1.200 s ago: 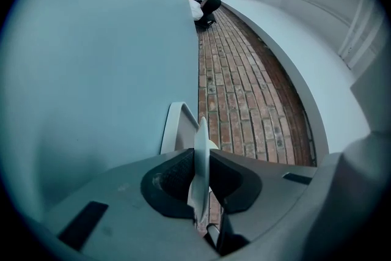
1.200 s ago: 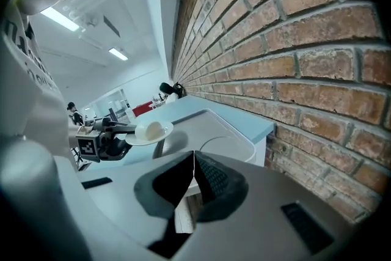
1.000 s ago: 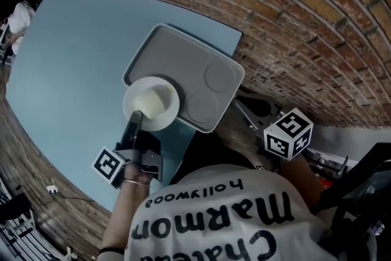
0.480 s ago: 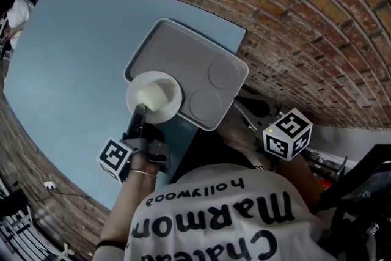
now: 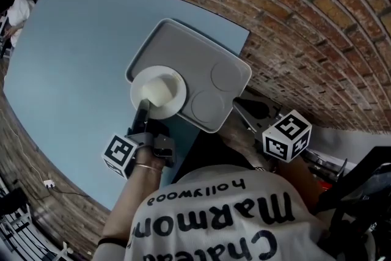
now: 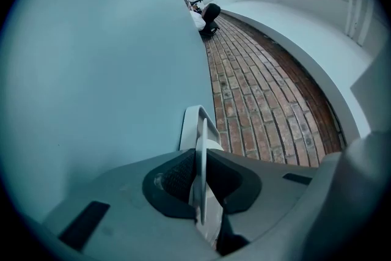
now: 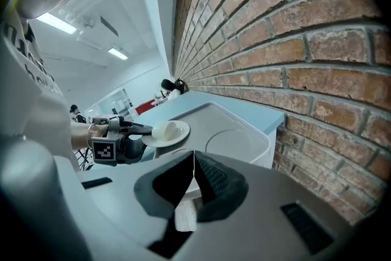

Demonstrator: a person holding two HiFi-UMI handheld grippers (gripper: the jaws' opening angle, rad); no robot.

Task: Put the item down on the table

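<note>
A white plate (image 5: 157, 91) carrying a cream-coloured lump (image 5: 156, 89) is held over the near left part of the grey tray (image 5: 201, 58). My left gripper (image 5: 143, 109) is shut on the plate's near rim; in the left gripper view the plate (image 6: 201, 131) shows edge-on between the pads. The right gripper view shows the plate (image 7: 166, 133) level above the tray (image 7: 235, 125), with the left gripper (image 7: 131, 130) behind it. My right gripper (image 7: 192, 163) is shut with nothing between its jaws, and its marker cube (image 5: 287, 134) sits off the table's right end.
The light blue table (image 5: 73, 52) stretches left of the tray. The tray has two round recesses (image 5: 226, 77) at its right. Red brick surface (image 5: 317, 27) lies beyond the table edge. A person (image 5: 21, 0) sits at the table's far end.
My left gripper and the plate have shifted a little up and to the right, further over the tray. The right gripper has barely moved.
</note>
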